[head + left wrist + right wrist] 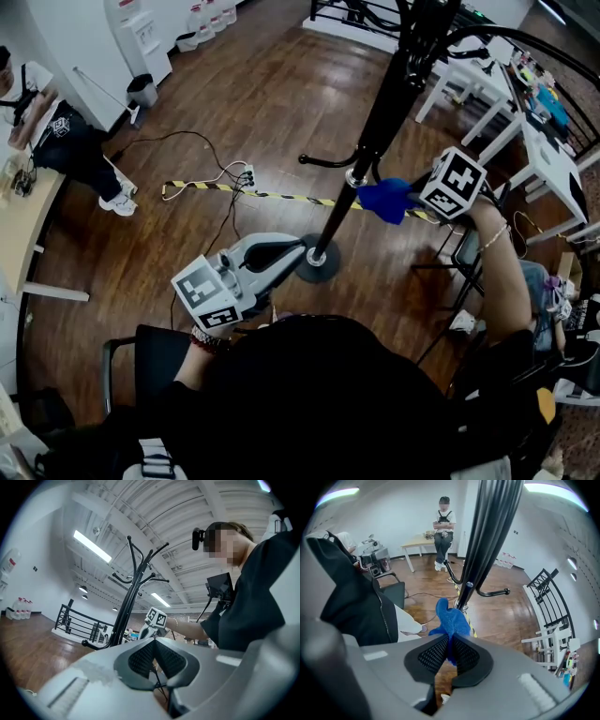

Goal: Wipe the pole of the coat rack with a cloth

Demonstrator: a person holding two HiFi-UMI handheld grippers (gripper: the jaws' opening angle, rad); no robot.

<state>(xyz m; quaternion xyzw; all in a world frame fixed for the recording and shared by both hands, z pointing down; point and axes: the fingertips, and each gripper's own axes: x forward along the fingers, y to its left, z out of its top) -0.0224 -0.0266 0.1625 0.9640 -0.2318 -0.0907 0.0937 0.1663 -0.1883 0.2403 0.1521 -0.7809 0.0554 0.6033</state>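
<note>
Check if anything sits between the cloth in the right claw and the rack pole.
Nothing visible does. The blue cloth, pinched in the right claw, sits right beside the lower part of the pole, with no object between them.

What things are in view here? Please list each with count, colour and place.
Coat rack: 1, black, centre.
Cloth: 1, blue, in right jaws, at the pole.
Tape: 1 strip, yellow-black, on floor.
Chair: 1, black, lower left.
Tables: 2, white, far right.
Desk: 1, pale wood, far left.
Bystander: 1, white shirt, by desk.
Left gripper: 1, grey, jaws shut, empty, near rack's base.
Right gripper: 1, grey, jaws shut on cloth.
</note>
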